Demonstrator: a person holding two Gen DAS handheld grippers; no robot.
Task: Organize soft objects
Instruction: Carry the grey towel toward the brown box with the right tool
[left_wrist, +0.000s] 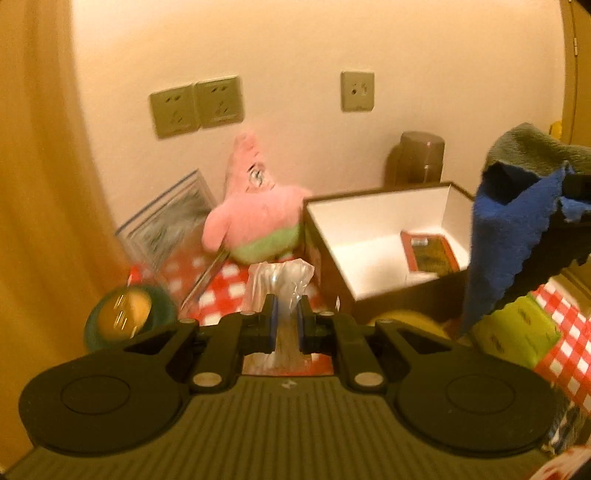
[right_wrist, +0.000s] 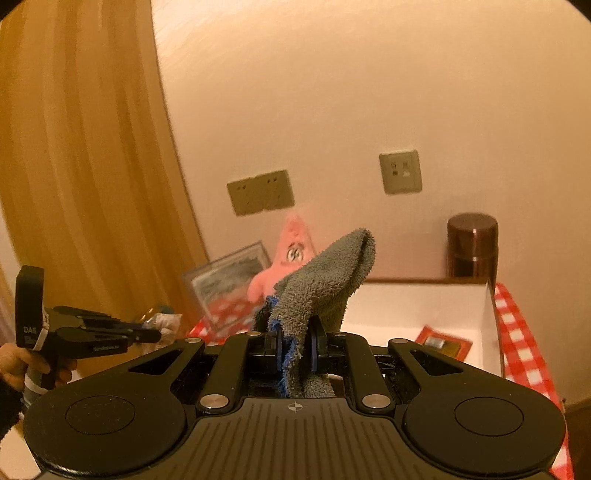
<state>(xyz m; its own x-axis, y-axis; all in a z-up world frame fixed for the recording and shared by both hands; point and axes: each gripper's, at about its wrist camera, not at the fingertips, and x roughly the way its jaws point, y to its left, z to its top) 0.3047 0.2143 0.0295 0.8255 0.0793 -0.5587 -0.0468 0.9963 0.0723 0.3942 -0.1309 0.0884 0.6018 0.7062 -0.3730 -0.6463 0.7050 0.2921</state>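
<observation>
My left gripper (left_wrist: 286, 308) is shut on a clear plastic air cushion (left_wrist: 281, 280), held above the checked tablecloth just left of the open box (left_wrist: 380, 218). My right gripper (right_wrist: 297, 341) is shut on a grey and blue cloth (right_wrist: 325, 280), raised over the box's near side; the cloth also hangs at the right of the left wrist view (left_wrist: 517, 221). A pink star plush (left_wrist: 255, 210) leans on the wall behind the box's left corner. The left gripper also shows at the left of the right wrist view (right_wrist: 155, 334).
The white-lined box holds a small red packet (left_wrist: 430, 253). A brown canister (left_wrist: 417, 157) stands behind it. A framed picture (left_wrist: 170, 218) leans on the wall. A round tin (left_wrist: 127, 314) and a green pack (left_wrist: 517, 332) lie on the red checked cloth (left_wrist: 569, 325). A curtain (right_wrist: 85, 166) hangs left.
</observation>
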